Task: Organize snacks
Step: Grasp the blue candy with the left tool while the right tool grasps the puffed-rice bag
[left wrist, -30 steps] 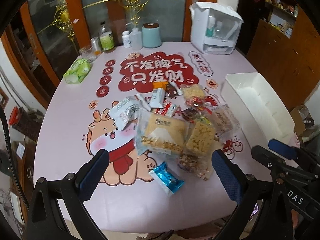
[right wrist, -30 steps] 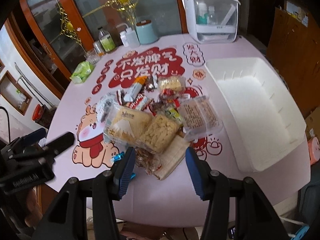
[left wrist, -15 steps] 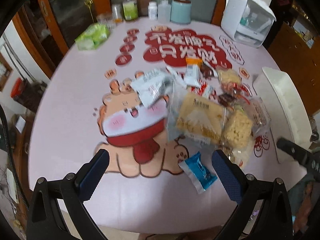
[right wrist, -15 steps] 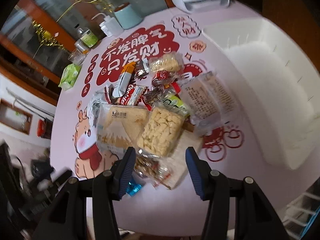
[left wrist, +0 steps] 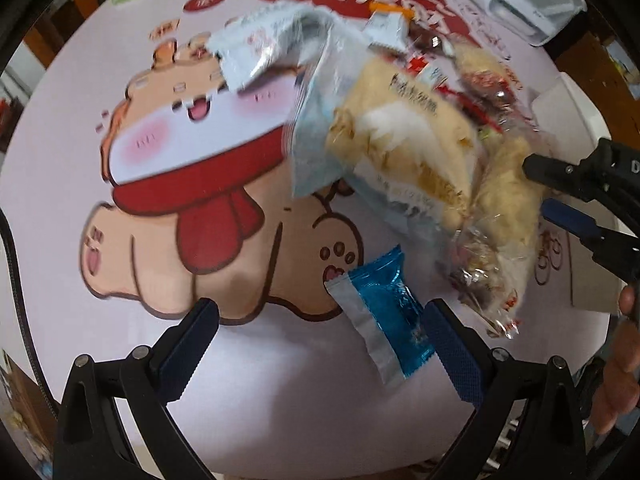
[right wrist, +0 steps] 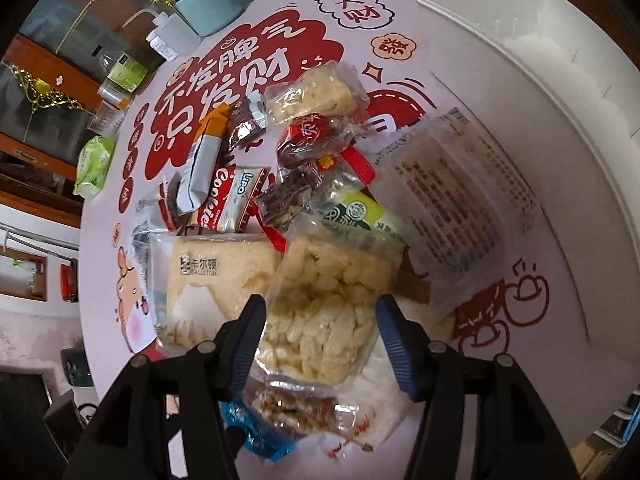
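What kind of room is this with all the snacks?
Probably a dining room in someone's home. The snacks lie on a round table with a cartoon cloth, bottles and a blue jar stand at its far edge, and a wooden cabinet with glass doors is behind.

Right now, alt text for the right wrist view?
The right tool hangs over a clear pack of puffed rice cake, its jaws opening astride it. More snacks crowd behind it; a white bin sits to the right.
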Action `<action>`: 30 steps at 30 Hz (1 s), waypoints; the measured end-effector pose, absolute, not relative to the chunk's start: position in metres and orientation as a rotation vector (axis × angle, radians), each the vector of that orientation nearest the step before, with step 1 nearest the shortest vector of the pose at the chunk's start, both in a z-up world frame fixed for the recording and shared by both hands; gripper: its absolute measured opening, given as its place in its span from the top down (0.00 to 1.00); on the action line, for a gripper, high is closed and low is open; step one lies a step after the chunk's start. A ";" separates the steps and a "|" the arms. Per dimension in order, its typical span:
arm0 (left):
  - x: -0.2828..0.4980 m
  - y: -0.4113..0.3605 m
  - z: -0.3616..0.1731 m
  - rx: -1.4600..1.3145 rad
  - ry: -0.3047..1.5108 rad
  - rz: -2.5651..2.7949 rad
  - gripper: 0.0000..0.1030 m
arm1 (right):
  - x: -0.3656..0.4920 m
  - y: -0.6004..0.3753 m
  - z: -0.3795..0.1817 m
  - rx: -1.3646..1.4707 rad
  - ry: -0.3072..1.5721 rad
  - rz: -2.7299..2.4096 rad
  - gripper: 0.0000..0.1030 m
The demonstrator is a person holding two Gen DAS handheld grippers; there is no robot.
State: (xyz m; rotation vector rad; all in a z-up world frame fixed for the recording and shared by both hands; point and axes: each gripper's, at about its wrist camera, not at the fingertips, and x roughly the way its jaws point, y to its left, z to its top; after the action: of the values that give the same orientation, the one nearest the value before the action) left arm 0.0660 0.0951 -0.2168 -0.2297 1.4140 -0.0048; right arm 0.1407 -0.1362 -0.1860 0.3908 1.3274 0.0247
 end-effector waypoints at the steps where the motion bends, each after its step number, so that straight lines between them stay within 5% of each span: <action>1: 0.066 0.095 -0.220 -0.247 1.420 -0.004 0.01 | 0.143 -0.135 -0.188 0.379 1.331 0.017 0.41; 12: 0.061 0.069 -0.236 -0.266 1.434 0.021 0.02 | 0.147 -0.130 -0.202 0.318 1.365 0.001 0.37; 16: 0.060 0.058 -0.236 -0.231 1.432 0.051 0.11 | 0.145 -0.133 -0.207 0.331 1.372 0.021 0.36; 19: 0.057 0.050 -0.233 -0.183 1.412 0.073 0.26 | 0.147 -0.128 -0.206 0.295 1.362 0.051 0.42; 22: 0.058 0.036 -0.228 -0.107 1.387 0.078 0.61 | 0.144 -0.131 -0.205 0.311 1.366 0.081 0.43; 25: 0.057 0.030 -0.225 -0.101 1.378 0.038 0.71 | 0.139 -0.137 -0.198 0.331 1.348 0.111 0.48; 30: 0.049 0.032 -0.209 -0.078 1.332 0.037 0.71 | 0.125 -0.149 -0.172 0.351 1.273 0.178 0.50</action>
State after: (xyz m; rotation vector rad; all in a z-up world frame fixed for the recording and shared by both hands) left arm 0.0490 0.0319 -0.2093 -0.0778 1.3325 0.0370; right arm 0.1255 -0.1492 -0.1722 0.3510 1.2729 0.1783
